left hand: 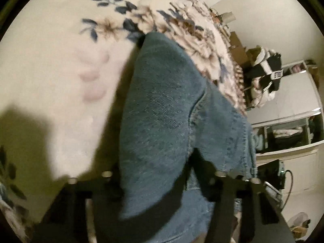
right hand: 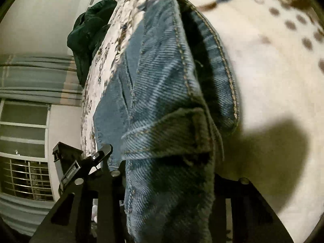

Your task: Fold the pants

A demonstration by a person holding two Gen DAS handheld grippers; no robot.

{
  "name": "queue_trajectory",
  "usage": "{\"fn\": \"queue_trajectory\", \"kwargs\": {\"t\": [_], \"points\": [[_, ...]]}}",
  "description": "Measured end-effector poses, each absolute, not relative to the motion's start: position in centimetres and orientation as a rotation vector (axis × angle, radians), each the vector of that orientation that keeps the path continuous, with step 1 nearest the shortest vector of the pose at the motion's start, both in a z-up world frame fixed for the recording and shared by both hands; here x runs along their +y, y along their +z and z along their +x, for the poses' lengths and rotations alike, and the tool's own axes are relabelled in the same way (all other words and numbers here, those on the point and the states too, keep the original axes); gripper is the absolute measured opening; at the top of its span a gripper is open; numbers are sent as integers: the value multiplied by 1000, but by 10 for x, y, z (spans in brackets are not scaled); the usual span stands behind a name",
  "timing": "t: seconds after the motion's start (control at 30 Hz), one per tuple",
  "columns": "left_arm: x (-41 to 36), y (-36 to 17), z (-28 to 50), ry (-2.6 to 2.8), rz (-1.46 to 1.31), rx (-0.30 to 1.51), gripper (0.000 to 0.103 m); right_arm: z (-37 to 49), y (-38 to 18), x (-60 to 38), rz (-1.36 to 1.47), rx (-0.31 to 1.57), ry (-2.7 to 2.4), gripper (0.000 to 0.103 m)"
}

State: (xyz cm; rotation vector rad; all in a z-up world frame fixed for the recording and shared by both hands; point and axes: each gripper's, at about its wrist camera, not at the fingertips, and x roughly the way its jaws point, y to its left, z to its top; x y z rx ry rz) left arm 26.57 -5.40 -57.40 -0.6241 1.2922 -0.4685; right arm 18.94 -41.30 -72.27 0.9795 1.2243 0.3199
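Floral bedspread (left hand: 50, 70) beneath both jeans (left hand: 162, 111)-clamping tools.

Pants (left hand: 162, 111) over the bedspread (left hand: 50, 81) (shelves (left hand: 293, 121) right)

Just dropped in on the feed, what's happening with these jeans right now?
A person is working with both handheld grippers on a pair of blue jeans over a floral bedspread. Denim fills the space between the left gripper's fingers and likewise the right gripper's, so both seem clamped on it. The jeans hang bunched and lifted, not yet folded flat.
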Motion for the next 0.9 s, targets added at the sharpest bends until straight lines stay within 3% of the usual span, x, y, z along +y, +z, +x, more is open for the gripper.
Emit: {"fn": "queue_trajectory", "kwargs": {"t": [0.17, 0.5, 0.7, 0.9], "points": [[-57, -535, 263, -501, -613, 1244, 28, 185, -691, -416, 960, 1211, 332, 37], [-45, -451, 294, -509, -656, 1126, 26, 213, -593, -409, 903, 1145, 404, 37], [-9, -421, 363, -537, -672, 1036, 26, 280, -557, -384, 896, 1062, 411, 37], [44, -446, 475, -511, -647, 1022, 26, 394, -582, -321, 923, 1024, 394, 37]]}}
